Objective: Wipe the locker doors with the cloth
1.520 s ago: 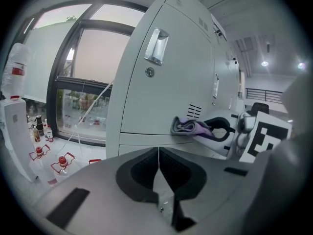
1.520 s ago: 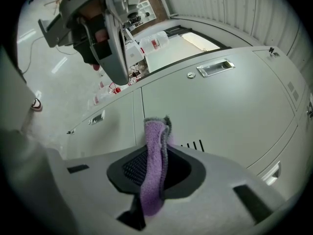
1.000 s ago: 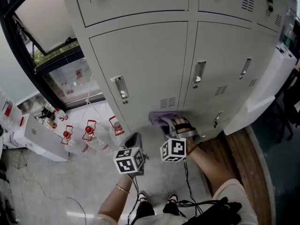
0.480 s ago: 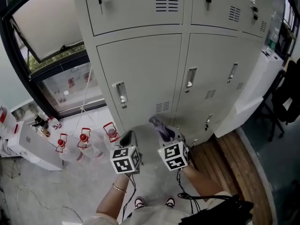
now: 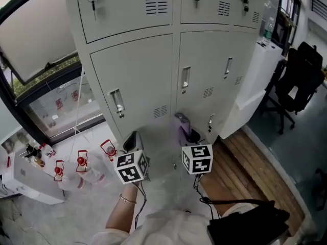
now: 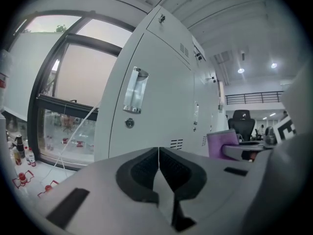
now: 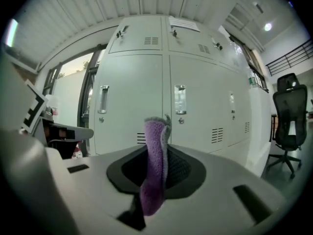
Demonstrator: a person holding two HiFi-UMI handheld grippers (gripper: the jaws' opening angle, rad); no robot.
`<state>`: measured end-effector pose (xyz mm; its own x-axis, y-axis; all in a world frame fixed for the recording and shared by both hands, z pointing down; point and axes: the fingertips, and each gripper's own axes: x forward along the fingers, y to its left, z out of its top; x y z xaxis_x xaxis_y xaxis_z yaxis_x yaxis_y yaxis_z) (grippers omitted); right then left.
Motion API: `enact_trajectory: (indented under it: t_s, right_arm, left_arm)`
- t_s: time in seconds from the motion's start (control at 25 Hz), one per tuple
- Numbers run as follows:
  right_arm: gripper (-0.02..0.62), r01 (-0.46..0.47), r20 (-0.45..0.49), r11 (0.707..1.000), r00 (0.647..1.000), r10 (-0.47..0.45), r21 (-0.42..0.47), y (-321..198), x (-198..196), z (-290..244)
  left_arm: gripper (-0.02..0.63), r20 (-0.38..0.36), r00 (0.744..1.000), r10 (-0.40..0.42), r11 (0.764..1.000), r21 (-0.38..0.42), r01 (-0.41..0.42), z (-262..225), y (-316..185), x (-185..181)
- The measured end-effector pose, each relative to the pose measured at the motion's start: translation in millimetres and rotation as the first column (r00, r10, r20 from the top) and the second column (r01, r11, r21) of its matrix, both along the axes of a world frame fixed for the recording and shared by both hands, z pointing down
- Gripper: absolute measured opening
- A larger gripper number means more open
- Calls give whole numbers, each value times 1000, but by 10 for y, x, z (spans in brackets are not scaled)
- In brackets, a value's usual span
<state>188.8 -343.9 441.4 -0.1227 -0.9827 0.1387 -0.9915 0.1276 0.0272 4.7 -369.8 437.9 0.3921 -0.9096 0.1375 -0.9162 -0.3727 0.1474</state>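
Right tool (image 7: 161, 173) pinches the purple cloth (image 7: 155, 141); the cloth stands upright between its jaws, facing the grey locker doors (image 7: 146, 97) but apart from them. Left tool (image 6: 158, 168) is pressed together on nothing; I see it level beside the right one.

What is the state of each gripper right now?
Left gripper: closed, holding nothing.
Right gripper: closed on the cloth.

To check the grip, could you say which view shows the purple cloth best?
Right gripper view: the cloth is clamped close-up by the right gripper. Head view shows it small; left gripper view, a corner.
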Motion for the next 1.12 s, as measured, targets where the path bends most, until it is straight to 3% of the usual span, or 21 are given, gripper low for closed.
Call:
enact_trajectory:
  t_s: [0.28,1.12]
  right_arm:
    - [60,-111,52,994,992,112,-26,251,339,83]
    - [52,-77,50,996,996,80,-49,420,400,185]
  left_arm:
    - [9,1,1000,28,1000,-12,-28,39,61,133]
    - [9,-4,1000,-31,999,-34,31,166,240,98]
